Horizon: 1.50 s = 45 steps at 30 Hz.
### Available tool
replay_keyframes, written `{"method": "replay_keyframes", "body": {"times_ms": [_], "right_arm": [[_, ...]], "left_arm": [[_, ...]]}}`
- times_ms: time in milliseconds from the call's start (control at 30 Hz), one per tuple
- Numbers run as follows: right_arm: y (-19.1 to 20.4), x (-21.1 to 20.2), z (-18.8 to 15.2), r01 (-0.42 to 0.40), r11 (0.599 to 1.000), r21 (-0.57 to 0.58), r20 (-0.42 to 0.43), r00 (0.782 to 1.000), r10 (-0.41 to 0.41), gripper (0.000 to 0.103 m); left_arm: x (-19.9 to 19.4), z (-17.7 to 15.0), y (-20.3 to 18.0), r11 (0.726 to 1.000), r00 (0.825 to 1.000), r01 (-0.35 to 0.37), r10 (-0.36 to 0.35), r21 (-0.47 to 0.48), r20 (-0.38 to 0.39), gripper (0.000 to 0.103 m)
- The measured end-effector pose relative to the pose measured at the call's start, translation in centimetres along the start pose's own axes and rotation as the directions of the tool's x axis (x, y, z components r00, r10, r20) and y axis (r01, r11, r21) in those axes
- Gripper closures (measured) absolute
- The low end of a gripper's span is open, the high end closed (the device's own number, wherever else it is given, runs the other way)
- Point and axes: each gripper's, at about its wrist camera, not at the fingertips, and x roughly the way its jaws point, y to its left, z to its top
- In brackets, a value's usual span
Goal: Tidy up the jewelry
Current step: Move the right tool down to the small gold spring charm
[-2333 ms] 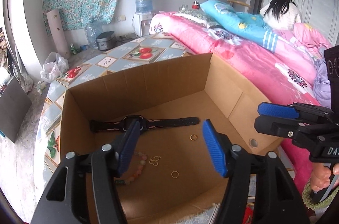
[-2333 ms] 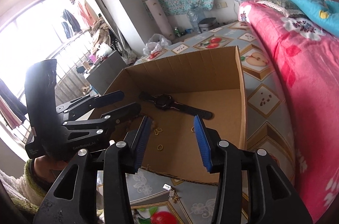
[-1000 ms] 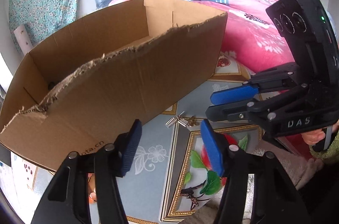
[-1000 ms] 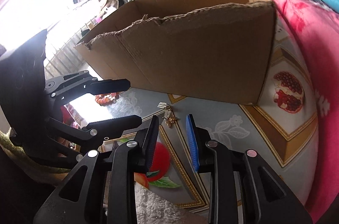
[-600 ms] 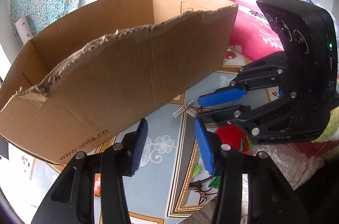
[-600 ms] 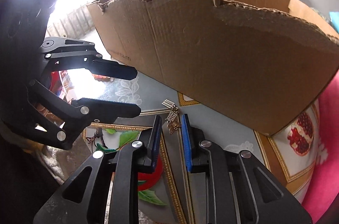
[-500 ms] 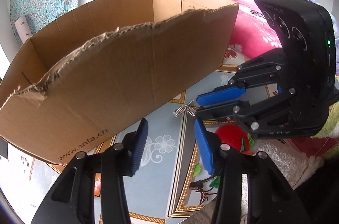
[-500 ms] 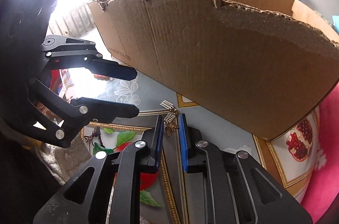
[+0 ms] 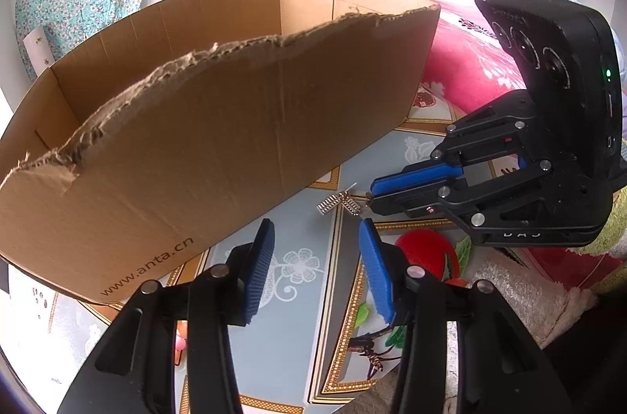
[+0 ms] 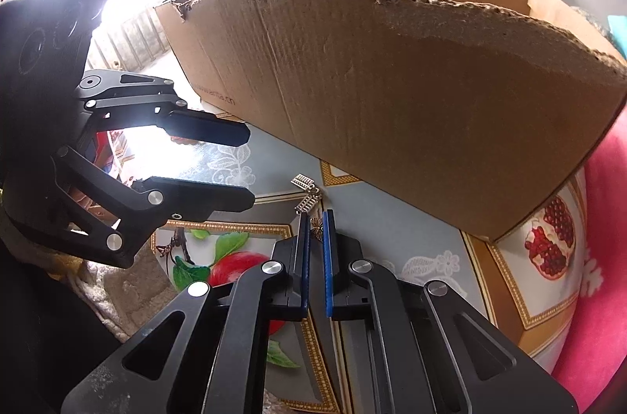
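cardboard box, "www.anta.cn" printed on side

Cardboard box walls off the front (torn rim); tablecloth before it lies open

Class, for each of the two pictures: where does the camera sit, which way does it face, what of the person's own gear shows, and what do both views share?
Left wrist: sits on the left tongs, facing down at the cardboard box and patterned tabletop; its own open tongs show.
Right wrist: sits on the right tongs, facing down at the box's torn wall; its own tongs show, shut on an earring.
Shared: box, tabletop, earring, and each shows the other tongs.
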Motion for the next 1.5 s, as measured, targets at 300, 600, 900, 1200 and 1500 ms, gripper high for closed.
{"method": "replay_keyframes", "body": {"times_ms": [300, 600, 900, 1200, 1500], "right_arm": [[0.5, -1.2, -0.4, 0.034, 0.998, 0.053, -0.003, 0.999, -0.033, 0.103], [0.4, -2.7, -0.3, 0.067, 0.996, 0.055, 0.016, 0.998, -0.068, 0.082], [0.3, -1.4, 0.5, 0.069, 0.998, -0.003, -0.012, 0.998, -0.069, 0.086], [0.0, -1.1, 0.3, 0.07, 0.998, 0.001, -0.008, 0.998, -0.07, 0.093], [-0.2, -2.0, -0.2, 0.055, 0.998, 0.042, -0.003, 0.998, -0.055, 0.103]], "left_arm": [[-0.2, -0.1, -0.4, 1.0, 1.0, 0.005, -0.005, -0.001, 0.006, 0.059], [-0.3, -0.2, -0.6, 1.0, 1.0, 0.006, -0.006, -0.001, 0.004, 0.059], [-0.2, -0.2, -0.5, 1.0, 1.0, 0.005, -0.005, -0.001, -0.002, 0.059], [-0.2, -0.2, -0.5, 1.0, 1.0, 0.001, -0.001, -0.002, 0.0, 0.059], [-0.2, 0.0, -0.6, 1.0, 1.0, 0.001, -0.001, 0.002, 0.0, 0.059]]}}
